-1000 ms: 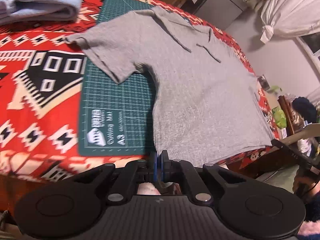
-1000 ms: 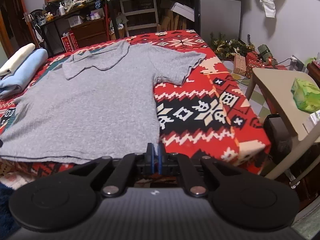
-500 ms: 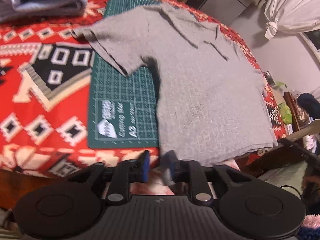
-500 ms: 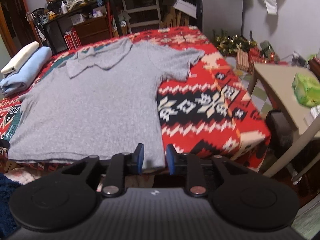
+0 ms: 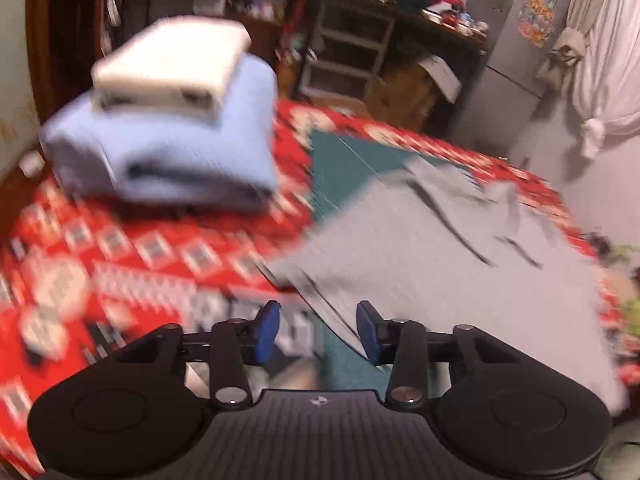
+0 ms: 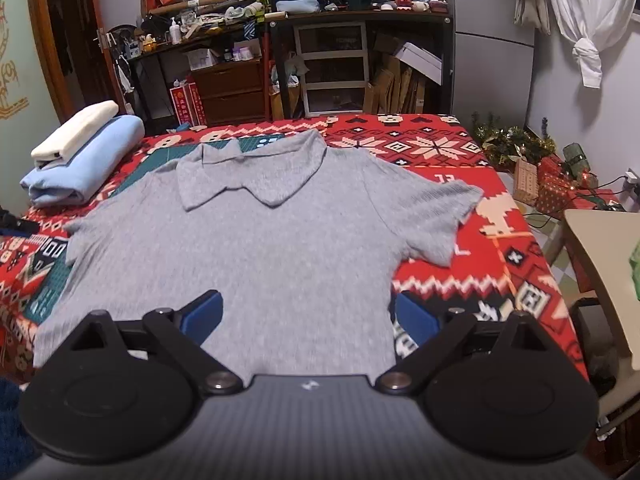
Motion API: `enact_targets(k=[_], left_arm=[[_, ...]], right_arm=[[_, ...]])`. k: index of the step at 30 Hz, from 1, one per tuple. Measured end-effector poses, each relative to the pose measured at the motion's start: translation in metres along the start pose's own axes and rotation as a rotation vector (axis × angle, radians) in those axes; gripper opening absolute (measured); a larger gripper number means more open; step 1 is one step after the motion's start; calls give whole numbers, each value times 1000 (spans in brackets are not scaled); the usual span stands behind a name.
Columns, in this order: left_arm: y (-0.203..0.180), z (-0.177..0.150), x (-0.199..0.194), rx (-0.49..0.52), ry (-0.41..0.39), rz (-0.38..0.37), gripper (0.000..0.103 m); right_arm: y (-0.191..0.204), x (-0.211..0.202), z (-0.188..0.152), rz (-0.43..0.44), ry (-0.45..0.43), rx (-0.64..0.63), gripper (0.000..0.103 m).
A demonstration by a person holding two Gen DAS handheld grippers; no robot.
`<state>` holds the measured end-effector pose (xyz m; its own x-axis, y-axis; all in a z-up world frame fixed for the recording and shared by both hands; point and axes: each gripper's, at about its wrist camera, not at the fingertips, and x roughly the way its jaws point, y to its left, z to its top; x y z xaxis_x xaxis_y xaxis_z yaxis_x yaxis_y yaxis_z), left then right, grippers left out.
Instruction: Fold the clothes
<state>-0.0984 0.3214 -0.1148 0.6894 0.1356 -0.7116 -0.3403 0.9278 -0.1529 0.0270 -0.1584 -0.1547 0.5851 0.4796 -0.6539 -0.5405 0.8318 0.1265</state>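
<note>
Both grippers looked the same: left gripper [image 5: 318, 330] and right gripper [image 6: 308, 318] had matte black ribbed bodies, two round discs each, silver pivot screws, blue finger pads [image 6: 202, 316], plus a tiny white logo mark.

both wrist views overlook grey shirt [image 6: 256, 248]

Dim warm indoor light, heavy motion blur leftward, fisheye-bent edges.

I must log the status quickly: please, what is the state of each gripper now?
Left gripper: open, holding nothing, at the sleeve of the grey shirt.
Right gripper: wide open, holding nothing, over the shirt's lower part.
</note>
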Motion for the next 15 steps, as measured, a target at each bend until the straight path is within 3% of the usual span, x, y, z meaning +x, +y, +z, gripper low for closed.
enact_targets(k=[2,5,10,15], left_arm=[[5,13,13,57,-28,43,28],[10,23,43,116,16,79,22],[14,25,80,148,81,70,18],[13,22,83,154,98,30,18]], right_arm=[[-2,8,7,3,4,11,95],[-4,21,16,6,22,18,95],[-2,44,29,6,47,-1,95],[-1,62,38,8,70,-7,95]])
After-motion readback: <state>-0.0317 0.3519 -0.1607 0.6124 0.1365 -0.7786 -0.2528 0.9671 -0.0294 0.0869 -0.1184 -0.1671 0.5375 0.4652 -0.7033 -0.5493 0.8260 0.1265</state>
